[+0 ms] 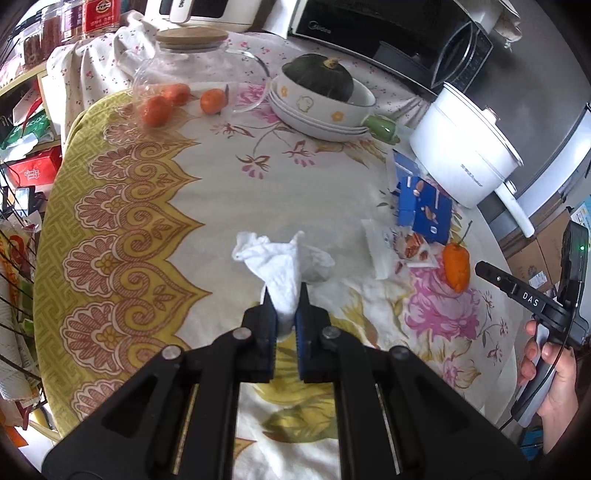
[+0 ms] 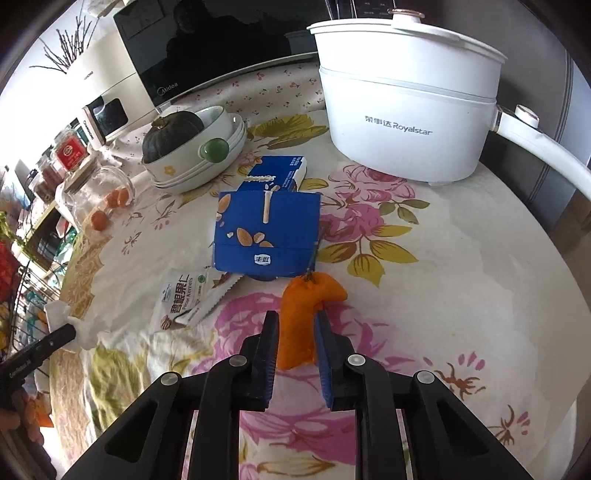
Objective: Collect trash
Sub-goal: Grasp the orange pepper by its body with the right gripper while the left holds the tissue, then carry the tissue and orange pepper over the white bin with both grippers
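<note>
My left gripper is shut on a crumpled white tissue on the floral tablecloth. My right gripper is closed around a wrinkled orange pepper; the pepper also shows in the left wrist view. A flattened blue carton lies just beyond the pepper, with a second blue carton behind it. A white snack wrapper lies to the left of the pepper. In the left wrist view the cartons and wrapper lie right of the tissue.
A white electric pot stands at the back right. Stacked bowls hold a dark squash. A glass jar lies on its side by several tangerines. A microwave stands behind. Shelves of clutter are left of the table.
</note>
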Motion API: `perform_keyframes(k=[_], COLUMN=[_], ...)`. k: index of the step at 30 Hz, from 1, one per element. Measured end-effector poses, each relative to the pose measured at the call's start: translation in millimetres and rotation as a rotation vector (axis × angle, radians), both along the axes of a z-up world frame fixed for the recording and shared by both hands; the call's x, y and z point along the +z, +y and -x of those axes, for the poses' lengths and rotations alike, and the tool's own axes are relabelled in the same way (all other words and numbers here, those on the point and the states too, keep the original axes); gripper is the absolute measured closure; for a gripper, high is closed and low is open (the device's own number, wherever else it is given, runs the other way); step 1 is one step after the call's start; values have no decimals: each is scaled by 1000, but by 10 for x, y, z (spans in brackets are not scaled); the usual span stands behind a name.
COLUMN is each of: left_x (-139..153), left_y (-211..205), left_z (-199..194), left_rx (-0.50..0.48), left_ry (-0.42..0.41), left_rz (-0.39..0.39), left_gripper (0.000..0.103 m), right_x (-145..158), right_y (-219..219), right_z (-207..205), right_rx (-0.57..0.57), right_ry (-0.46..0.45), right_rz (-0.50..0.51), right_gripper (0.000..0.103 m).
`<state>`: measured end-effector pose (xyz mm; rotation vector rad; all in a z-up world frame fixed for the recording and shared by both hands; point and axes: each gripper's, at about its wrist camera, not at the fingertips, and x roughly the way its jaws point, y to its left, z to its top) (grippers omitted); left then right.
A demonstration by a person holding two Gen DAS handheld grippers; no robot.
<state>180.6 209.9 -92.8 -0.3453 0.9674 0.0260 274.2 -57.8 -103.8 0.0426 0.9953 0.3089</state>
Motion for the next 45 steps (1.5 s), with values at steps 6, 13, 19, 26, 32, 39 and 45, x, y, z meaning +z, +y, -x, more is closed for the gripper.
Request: perform_keyframes(k=[6,13,19,26,32,39,45], left_x=[84,225,196,20,-229,-397,-293], left_y=[-251,-457,-412,-273,-221,-254,-346], left_z=[144,365,406,279,164,164,177], left_rx=[-24,-54,-73,-87,-62,-92,-112], left_ry=[12,6,10,51,121,192,183], left_rz=[39,58,-7,-36,-56,-63,-16], left_gripper=[94,94,94,87,49,56,88], right_x=[160,221,99,-235,-408,-314,-81], right_y=[-236,-418,-214,1,41,-49,-285], right_z=[272,341,133,-251,-412,-296,-1], right_rx=[23,18,-3,-40,-62,-26,-20], right_ry=[-11,34,52,80,70,55,55], right_rz=[15,-52,-57,-25,-8,-3,-27], right_gripper=[90,48,35,35,56,83,83])
